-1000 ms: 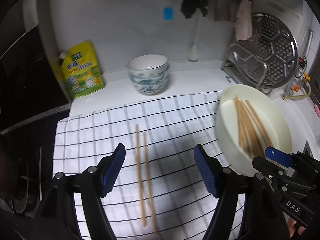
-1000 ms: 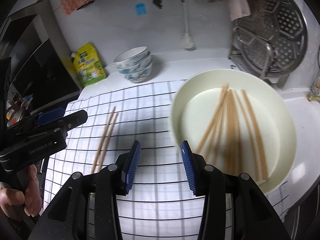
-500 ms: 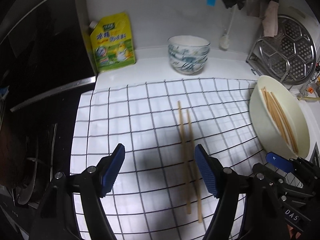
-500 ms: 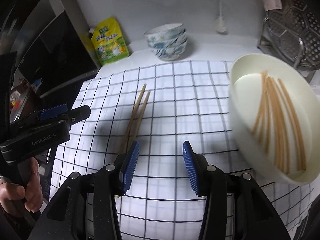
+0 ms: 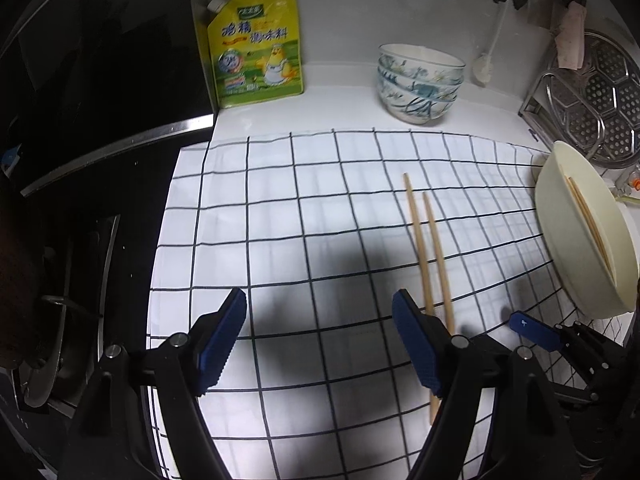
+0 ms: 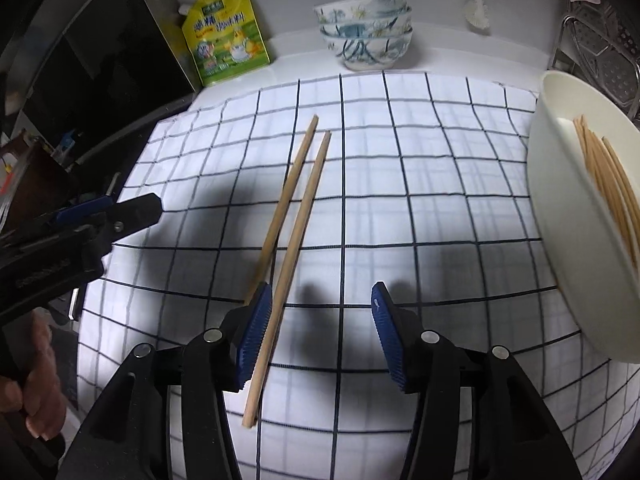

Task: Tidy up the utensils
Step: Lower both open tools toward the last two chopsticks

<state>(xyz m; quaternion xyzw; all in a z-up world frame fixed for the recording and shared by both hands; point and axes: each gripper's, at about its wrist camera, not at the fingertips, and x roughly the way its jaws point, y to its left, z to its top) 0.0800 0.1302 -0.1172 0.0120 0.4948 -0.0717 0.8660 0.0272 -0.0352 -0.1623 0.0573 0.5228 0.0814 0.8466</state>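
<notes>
Wooden chopstick pair (image 6: pixel 298 216) already on checked cloth (image 6: pixel 400 168) mid-frame; more in cream bowl (image 6: pixel 560 200) right; our right tool (image 6: pixel 316 332) just widening, left tool (image 5: pixel 316 336) open, both empty.

We see two chopsticks (image 6: pixel 298 216) side by side on the checked cloth (image 6: pixel 420 184), mid-counter; basin (image 6: pixel 560 240) with more chopsticks (image 6: pixel 608 184) on cloth's right edge; stacked bowls (image 6: pixel 366 32) behind cloth by the wall; pouch (image 6: pixel 224 48) left of them; steamer rack (image 5: pixel 596 96) behind basin; stove (image 5: pixel 80 120) left of cloth
</notes>
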